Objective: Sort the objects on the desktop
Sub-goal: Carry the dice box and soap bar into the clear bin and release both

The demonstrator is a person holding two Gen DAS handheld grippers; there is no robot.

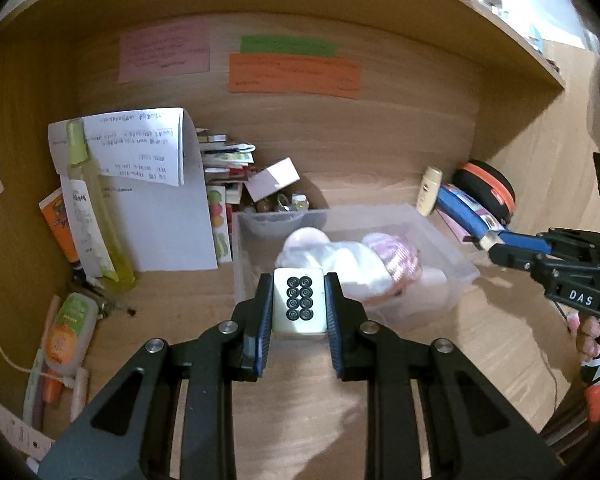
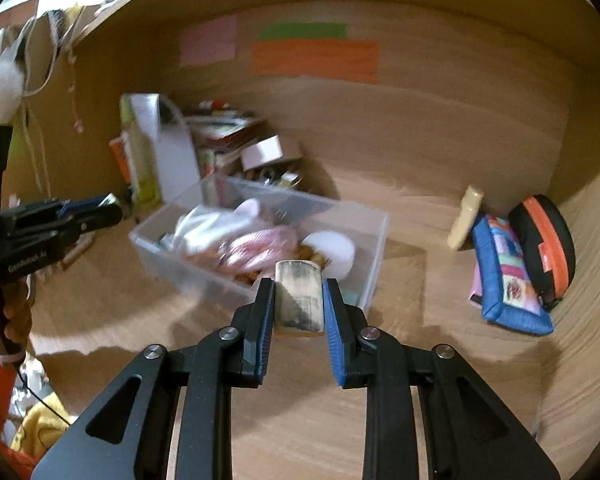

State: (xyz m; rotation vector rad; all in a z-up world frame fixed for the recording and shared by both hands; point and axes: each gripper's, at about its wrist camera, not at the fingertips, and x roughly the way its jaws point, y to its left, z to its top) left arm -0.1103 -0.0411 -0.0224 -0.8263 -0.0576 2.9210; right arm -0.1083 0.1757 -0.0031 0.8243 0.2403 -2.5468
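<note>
My left gripper [image 1: 299, 300] is shut on a white mahjong tile [image 1: 299, 304] whose face shows eight black circles. It hangs above the wooden desk, just in front of a clear plastic bin [image 1: 452, 240]. My right gripper [image 2: 299, 300] is shut on a second mahjong tile [image 2: 300, 300], its face blurred and streaked grey. That tile hangs near the front corner of the clear bin [image 2: 376, 240]. The bin holds white and pink soft items [image 1: 360, 260] and a white round lid [image 2: 332, 252]. Each gripper shows in the other's view: the right gripper [image 1: 496, 246] at right, the left gripper [image 2: 112, 208] at left.
A tall yellow-green bottle [image 1: 96, 216], papers and stacked books [image 1: 224, 168] stand back left. An orange-label tube [image 1: 66, 332] and pens lie front left. A cream bottle [image 1: 428, 190], blue pouch [image 2: 508, 276] and black-orange case [image 2: 544, 248] sit right. Coloured notes [image 1: 294, 74] hang on the back wall.
</note>
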